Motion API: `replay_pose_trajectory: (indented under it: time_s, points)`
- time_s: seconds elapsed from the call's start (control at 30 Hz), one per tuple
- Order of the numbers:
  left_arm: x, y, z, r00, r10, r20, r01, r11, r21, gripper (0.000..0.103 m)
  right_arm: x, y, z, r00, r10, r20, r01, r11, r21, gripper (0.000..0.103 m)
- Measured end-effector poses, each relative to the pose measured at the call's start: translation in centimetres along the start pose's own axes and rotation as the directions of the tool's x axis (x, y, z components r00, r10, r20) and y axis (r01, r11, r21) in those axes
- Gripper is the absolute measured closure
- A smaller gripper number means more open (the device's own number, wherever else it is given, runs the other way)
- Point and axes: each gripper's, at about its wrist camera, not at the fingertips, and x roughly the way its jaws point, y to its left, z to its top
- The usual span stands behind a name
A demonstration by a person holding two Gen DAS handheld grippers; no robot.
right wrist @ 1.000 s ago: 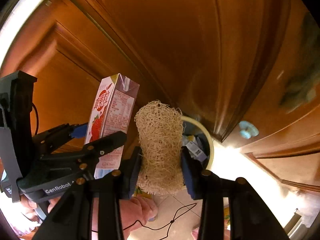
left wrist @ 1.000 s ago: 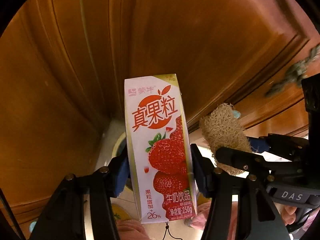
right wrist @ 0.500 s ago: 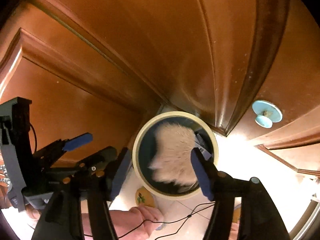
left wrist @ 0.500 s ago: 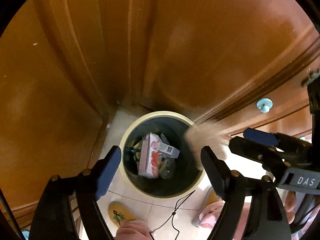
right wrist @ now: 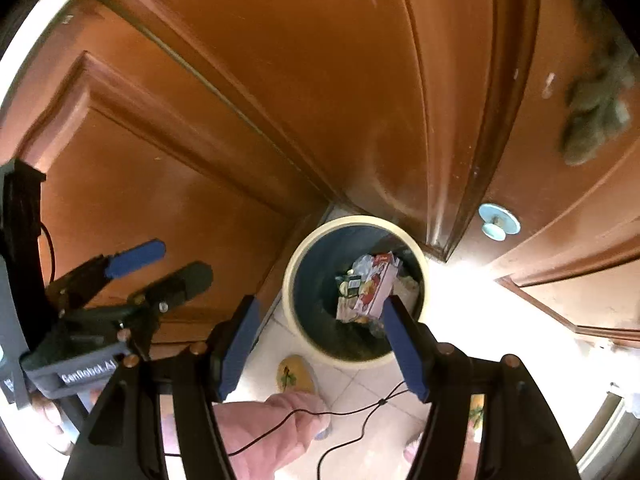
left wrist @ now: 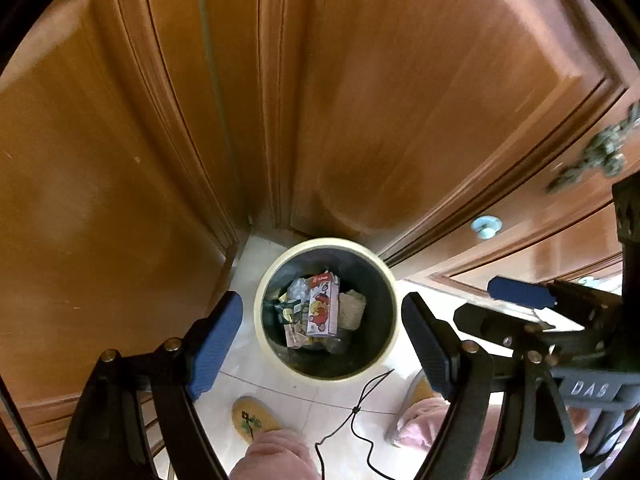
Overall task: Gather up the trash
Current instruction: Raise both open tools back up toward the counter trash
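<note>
A round bin with a cream rim stands on the tiled floor in a corner of wooden cabinets, straight below both grippers. Among other rubbish inside it lies a strawberry milk carton, and a tan loofah sponge rests just to its right. My left gripper hangs open above the bin with nothing between its blue pads. My right gripper is open too, and empty. Each gripper shows at the edge of the other's view: the right one, the left one.
Brown wooden cabinet doors close in behind and to the left of the bin. A pale blue knob sticks out low on the right. A person's pink trouser legs, yellow slippers and a thin black cable lie below the grippers.
Both grippers opened. The carton dropped from the left one and the loofah from the right one; both now lie in the bin, which was hidden behind them before.
</note>
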Motion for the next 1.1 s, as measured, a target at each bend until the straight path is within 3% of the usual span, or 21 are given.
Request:
replay_pose_trajectory:
  time_s: [0.3,0.7,0.97,1.1]
  points:
    - [-9.8,-2.1,3.2,0.999,-0.004,0.037,0.002,0.999,0.033,0.023,-8.8,3.1,0.9,1.0,-0.005,0.03,0.006,1.0,-0.024,0.039]
    - [-26.2,-6.9,10.0,0.98,-0.04,0.193,0.006,0.985,0.173,0.022,-24.3,7.7,4.7,0.979,-0.072,0.19,0.083,0.995,-0.054,0.039]
    - [-34.5,-9.4,15.5,0.951,-0.089,0.297,0.013,0.969,0.246,0.019,-32.8,10.2,6.8,0.929,-0.108,0.353,0.137,0.989,-0.057,0.039]
    - [-37.4,-10.8,18.0,0.924,-0.121,0.362,0.011,0.957,0.291,0.018,-36.3,11.7,8.2,0.897,-0.141,0.418,0.179,0.983,-0.052,0.039]
